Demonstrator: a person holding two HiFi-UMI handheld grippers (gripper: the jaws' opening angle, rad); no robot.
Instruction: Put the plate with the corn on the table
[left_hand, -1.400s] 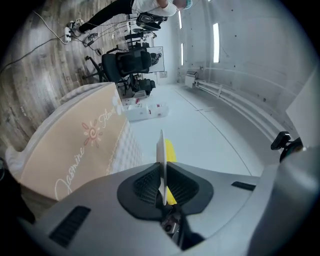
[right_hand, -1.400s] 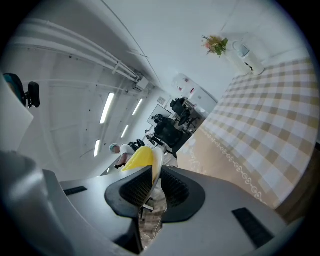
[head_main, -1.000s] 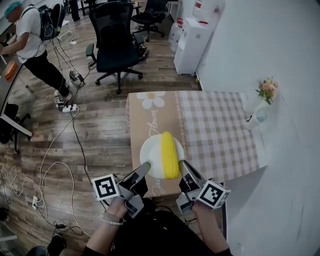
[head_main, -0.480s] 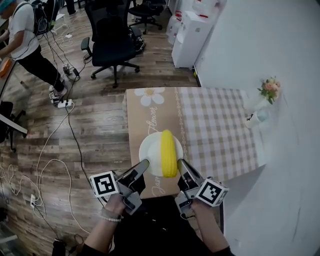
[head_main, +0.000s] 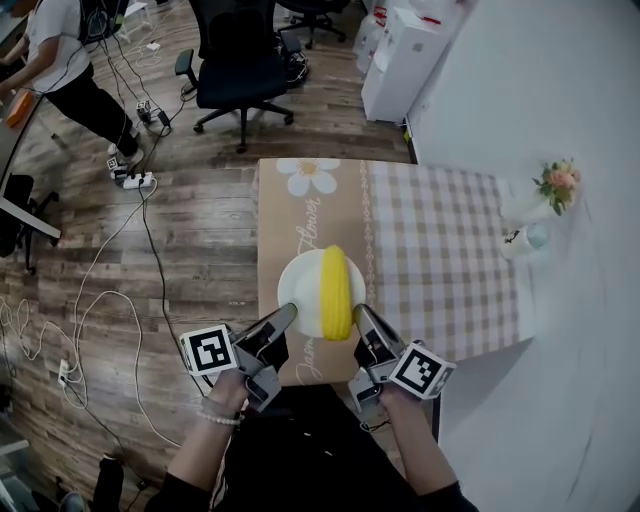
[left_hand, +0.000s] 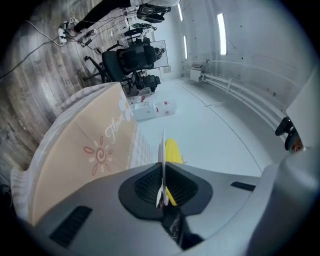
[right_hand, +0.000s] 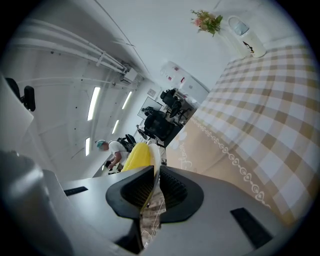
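Observation:
A white plate (head_main: 298, 290) with a yellow corn cob (head_main: 337, 292) across it hangs over the near end of the table (head_main: 440, 250). My left gripper (head_main: 288, 313) pinches the plate's near-left rim and its jaws are closing on it. My right gripper (head_main: 360, 313) is shut on the near-right rim. In the left gripper view the thin plate (left_hand: 162, 150) stands edge-on between the pads of the left gripper (left_hand: 161, 192), with the corn (left_hand: 173, 150) just behind. In the right gripper view the plate (right_hand: 156, 161) and corn (right_hand: 136, 156) sit likewise in the right gripper (right_hand: 150, 192).
The table wears a tan cloth with a daisy print (head_main: 310, 175) and a checked part. A small vase of flowers (head_main: 558, 185) and a cup (head_main: 530, 237) stand at its right edge by the wall. An office chair (head_main: 240, 60), floor cables (head_main: 130, 180) and a person (head_main: 60, 50) lie beyond.
Both grippers keep hold of the plate over the table's near end; it sits slightly farther in. The head view has shifted, and the person at the far left has moved toward the frame's edge.

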